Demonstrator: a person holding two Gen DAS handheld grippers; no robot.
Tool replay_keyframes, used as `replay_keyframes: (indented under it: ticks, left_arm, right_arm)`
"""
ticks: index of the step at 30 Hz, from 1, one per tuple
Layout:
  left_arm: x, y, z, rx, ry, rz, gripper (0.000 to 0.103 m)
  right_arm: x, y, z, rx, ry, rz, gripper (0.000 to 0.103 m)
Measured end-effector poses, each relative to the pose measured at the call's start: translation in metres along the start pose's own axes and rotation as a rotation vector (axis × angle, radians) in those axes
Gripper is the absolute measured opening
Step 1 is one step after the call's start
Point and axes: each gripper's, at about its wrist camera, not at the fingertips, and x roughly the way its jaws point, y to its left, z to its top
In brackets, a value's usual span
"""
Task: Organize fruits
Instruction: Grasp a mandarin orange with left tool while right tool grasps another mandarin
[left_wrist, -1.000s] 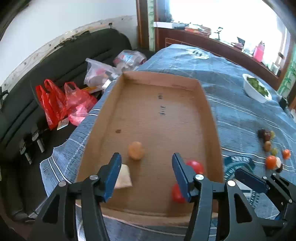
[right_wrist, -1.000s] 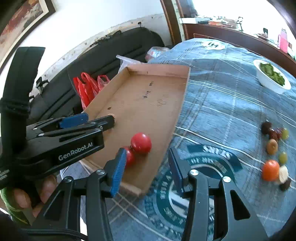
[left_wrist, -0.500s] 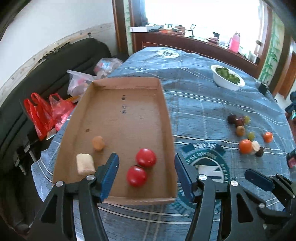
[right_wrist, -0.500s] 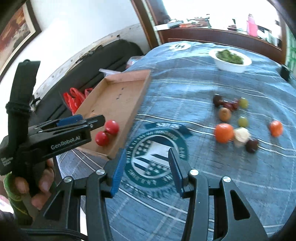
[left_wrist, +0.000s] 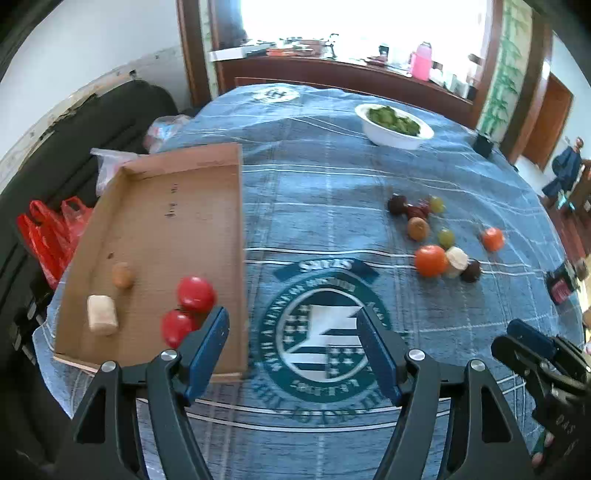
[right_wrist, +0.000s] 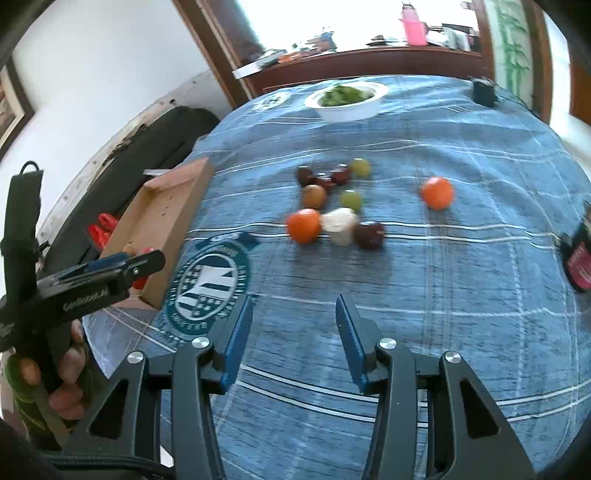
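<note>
Left gripper (left_wrist: 291, 339): fingers spread, empty, lower centre
Right gripper (right_wrist: 293, 328): fingers spread, empty
Tray (left_wrist: 147, 206): left of frame, holding two tomatoes (left_wrist: 195, 294)
Loose fruit (right_wrist: 334, 199): on table (right_wrist: 461, 280), centre of frame

From your right wrist view, the left gripper (right_wrist: 122, 266) covers the near end of the cardboard tray (right_wrist: 173, 206) — only slivers of the red tomatoes (right_wrist: 142, 282) show past it. The fruit cluster (right_wrist: 332, 206) at the table's middle is smeared by motion, so you cannot name the dark pieces. At the right edge of the table a dark object with a red label (right_wrist: 578, 258) is cut by the frame. In your left wrist view, one blue finger (left_wrist: 207, 347) hides the tray's near right corner.
</note>
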Motion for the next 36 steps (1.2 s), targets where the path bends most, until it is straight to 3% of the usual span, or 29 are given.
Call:
replay_keyframes:
  ticks: [13, 23, 27, 36]
  left_arm:
    - [0.005, -0.048, -0.004, 0.09, 0.025, -0.036, 0.072]
    - [0.012, -0.059, -0.006, 0.111, 0.042, -0.044, 0.072]
    - [0.014, -0.063, -0.006, 0.119, 0.03, -0.091, 0.072]
    - [0.041, -0.076, 0.012, 0.126, 0.012, -0.11, 0.072]
  right_arm:
    - [-0.011, -0.043, -0.006, 0.084, -0.014, -0.045, 0.048]
    - [-0.012, -0.052, -0.008, 0.094, -0.013, -0.046, 0.048]
    - [-0.01, -0.056, -0.006, 0.101, -0.012, -0.051, 0.048]
    - [-0.004, -0.064, 0.008, 0.109, -0.028, -0.091, 0.048]
